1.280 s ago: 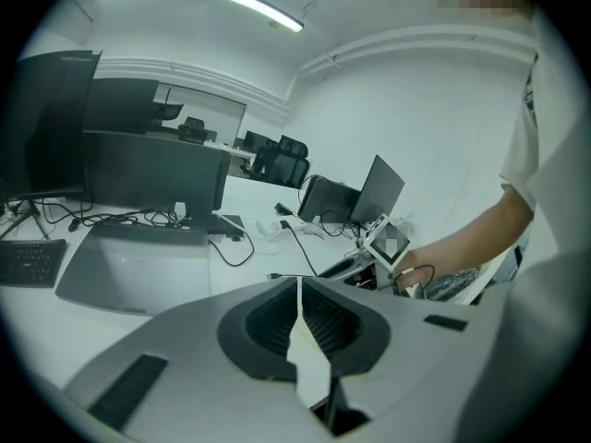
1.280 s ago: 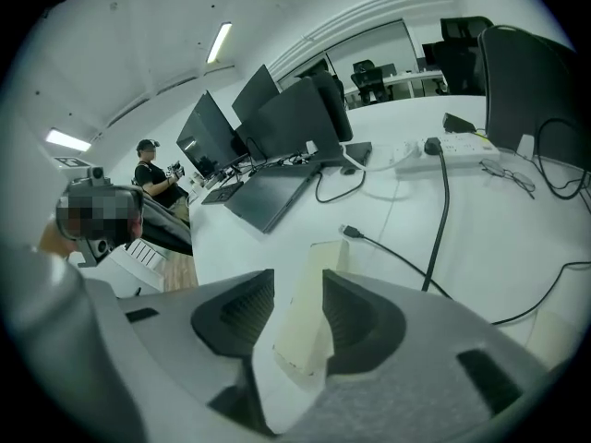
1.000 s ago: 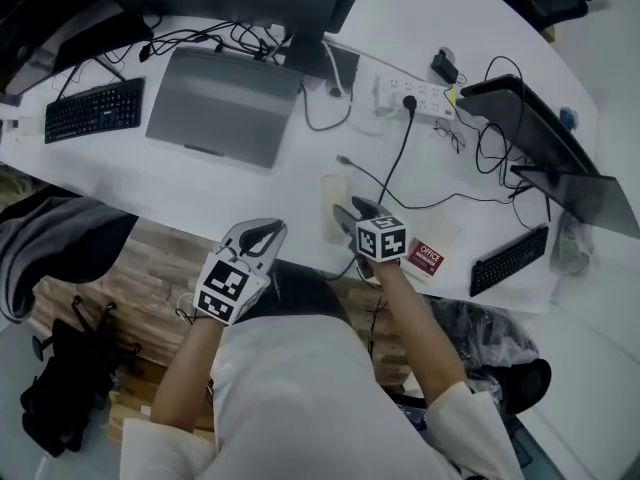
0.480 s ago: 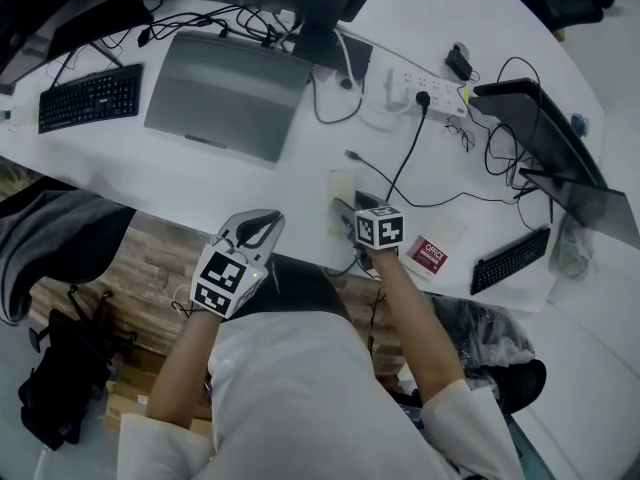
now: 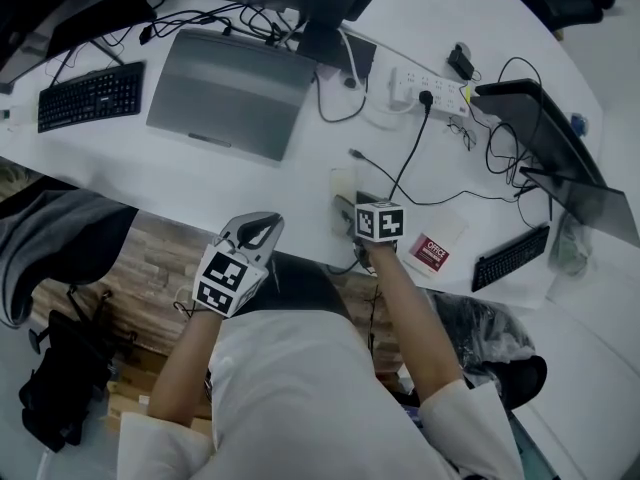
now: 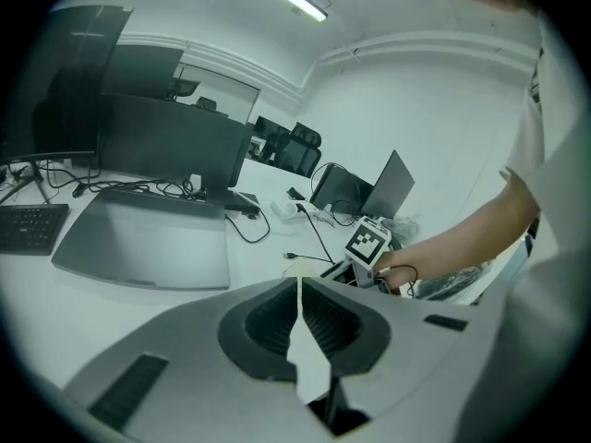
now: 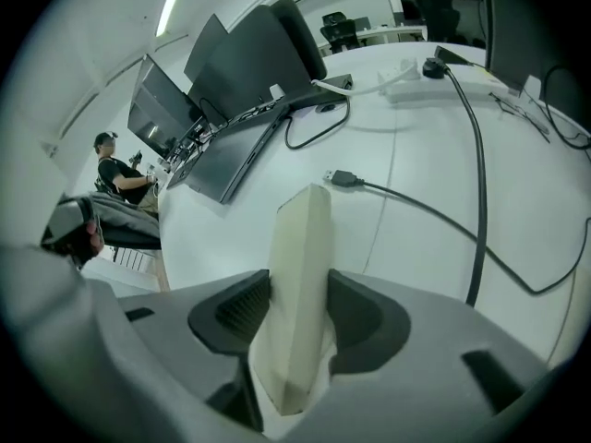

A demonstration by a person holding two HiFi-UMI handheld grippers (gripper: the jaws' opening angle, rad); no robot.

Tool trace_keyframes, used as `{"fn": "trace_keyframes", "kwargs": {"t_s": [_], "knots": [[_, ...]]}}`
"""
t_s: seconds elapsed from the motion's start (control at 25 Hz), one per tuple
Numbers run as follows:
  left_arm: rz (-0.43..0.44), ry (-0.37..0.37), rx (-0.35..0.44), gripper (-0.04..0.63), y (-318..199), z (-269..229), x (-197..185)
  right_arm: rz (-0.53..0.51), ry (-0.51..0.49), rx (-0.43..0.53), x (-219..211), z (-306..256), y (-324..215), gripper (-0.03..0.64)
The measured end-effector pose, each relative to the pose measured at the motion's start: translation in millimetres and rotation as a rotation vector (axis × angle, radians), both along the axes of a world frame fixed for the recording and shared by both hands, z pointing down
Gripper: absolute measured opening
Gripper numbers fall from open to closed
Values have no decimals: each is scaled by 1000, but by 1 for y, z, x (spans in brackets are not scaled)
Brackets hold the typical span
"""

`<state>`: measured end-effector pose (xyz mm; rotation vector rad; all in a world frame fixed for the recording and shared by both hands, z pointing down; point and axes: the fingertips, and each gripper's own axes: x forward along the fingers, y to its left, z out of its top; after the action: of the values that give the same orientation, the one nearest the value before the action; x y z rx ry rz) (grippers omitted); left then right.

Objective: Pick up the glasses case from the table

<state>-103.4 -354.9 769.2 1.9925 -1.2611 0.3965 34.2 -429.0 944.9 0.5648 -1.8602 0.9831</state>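
The glasses case (image 5: 343,184) is a cream, slim box lying near the front edge of the white table (image 5: 180,183). In the right gripper view the case (image 7: 300,257) stands between the jaws of my right gripper (image 7: 300,295). The jaws are closing, and both pads touch its sides. From the head view, the right gripper (image 5: 350,214) points steeply down onto the case's near end. My left gripper (image 5: 262,226) hangs off the table's front edge, over the floor, to the left. Its jaws (image 6: 298,289) are shut with nothing between them.
A closed grey laptop (image 5: 228,93) and a black keyboard (image 5: 90,96) lie at the back left. A black USB cable (image 5: 400,173) runs past the case to a power strip (image 5: 428,86). A red and white card (image 5: 430,253) and another keyboard (image 5: 510,258) lie to the right.
My right gripper has sunk onto the near end of the case, so the case now sits between its jaws. The left gripper has drifted slightly down.
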Motion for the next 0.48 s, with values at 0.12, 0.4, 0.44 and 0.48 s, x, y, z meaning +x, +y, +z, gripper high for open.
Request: {"fn": "trace_keyframes", "kwargs": {"t_s": [0.12, 0.4, 0.44, 0.48], "knots": [[2, -8, 7, 14, 5, 0, -4, 21, -39, -15, -2, -6, 0, 178], [-23, -29, 27, 14, 15, -19, -14, 30, -100, 2, -4, -25, 5, 147], [-28, -33, 32, 14, 17, -22, -14, 26, -116, 8, -6, -29, 6, 146], [-32, -38, 37, 14, 19, -25, -15, 24, -136, 16, -8, -33, 7, 146]]}}
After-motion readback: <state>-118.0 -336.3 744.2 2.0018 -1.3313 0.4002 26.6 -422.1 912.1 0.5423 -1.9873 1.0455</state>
